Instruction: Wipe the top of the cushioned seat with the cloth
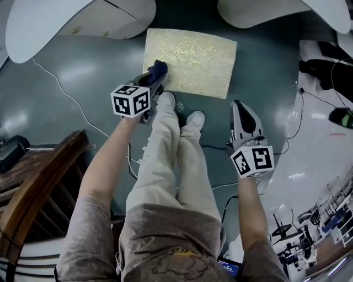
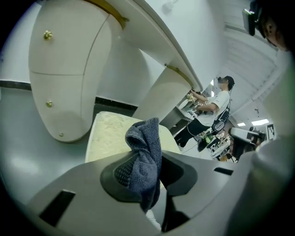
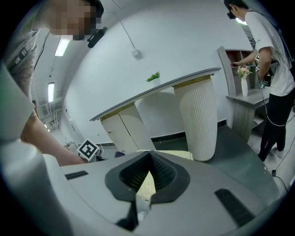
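Note:
The cushioned seat (image 1: 190, 60) is a pale yellow patterned square low on the dark floor, just ahead of my feet. My left gripper (image 1: 158, 72) hovers over its near left corner, shut on a bunched dark blue cloth (image 1: 159, 67). In the left gripper view the cloth (image 2: 145, 152) hangs between the jaws, with the seat (image 2: 108, 131) beyond it. My right gripper (image 1: 239, 109) is held to the right of the seat, off its near right corner. Its jaws (image 3: 149, 157) meet at the tips with nothing between them, and the seat (image 3: 177, 155) shows behind.
White curved furniture bases (image 1: 83, 19) (image 1: 287, 11) stand close behind the seat. A wooden chair (image 1: 38, 187) is at the lower left. Cables (image 1: 60, 91) run over the floor. My shoes (image 1: 167, 100) stand at the seat's near edge. Another person (image 3: 272, 69) stands at a shelf to the right.

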Demonstrator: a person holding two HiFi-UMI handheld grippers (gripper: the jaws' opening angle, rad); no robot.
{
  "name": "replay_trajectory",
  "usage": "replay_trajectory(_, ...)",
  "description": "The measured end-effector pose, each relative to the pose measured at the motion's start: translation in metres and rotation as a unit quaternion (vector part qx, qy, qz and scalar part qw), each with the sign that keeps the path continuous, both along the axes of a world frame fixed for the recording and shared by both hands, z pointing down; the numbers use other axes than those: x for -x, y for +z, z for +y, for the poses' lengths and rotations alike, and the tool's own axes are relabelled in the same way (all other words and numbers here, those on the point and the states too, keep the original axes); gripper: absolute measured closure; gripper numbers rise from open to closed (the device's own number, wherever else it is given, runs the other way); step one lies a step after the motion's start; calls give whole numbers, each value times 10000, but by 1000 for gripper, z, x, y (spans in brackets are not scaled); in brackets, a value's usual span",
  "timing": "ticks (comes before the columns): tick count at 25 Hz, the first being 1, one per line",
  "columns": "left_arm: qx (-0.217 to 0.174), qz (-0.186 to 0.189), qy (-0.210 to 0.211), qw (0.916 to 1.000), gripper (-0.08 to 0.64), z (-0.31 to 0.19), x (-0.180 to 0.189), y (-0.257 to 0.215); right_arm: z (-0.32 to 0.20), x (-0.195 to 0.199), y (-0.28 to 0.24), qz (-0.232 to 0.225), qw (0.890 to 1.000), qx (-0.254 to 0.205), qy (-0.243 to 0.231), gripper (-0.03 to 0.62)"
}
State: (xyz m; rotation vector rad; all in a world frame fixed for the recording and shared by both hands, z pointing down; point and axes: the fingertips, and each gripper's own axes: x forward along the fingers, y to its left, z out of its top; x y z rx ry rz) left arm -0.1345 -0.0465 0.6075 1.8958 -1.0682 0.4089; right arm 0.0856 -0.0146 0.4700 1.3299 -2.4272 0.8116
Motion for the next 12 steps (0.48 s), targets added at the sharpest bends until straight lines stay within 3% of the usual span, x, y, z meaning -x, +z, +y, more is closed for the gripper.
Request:
replay_trajectory(6, 37, -378, -468, 9982, 462, 16, 69, 12, 1, 24, 2, 35, 9994, 76, -332, 586)
replay_trajectory(12, 4, -553, -847, 9949, 462, 28, 103, 21, 0, 30, 5, 122, 9985, 111, -520, 586)
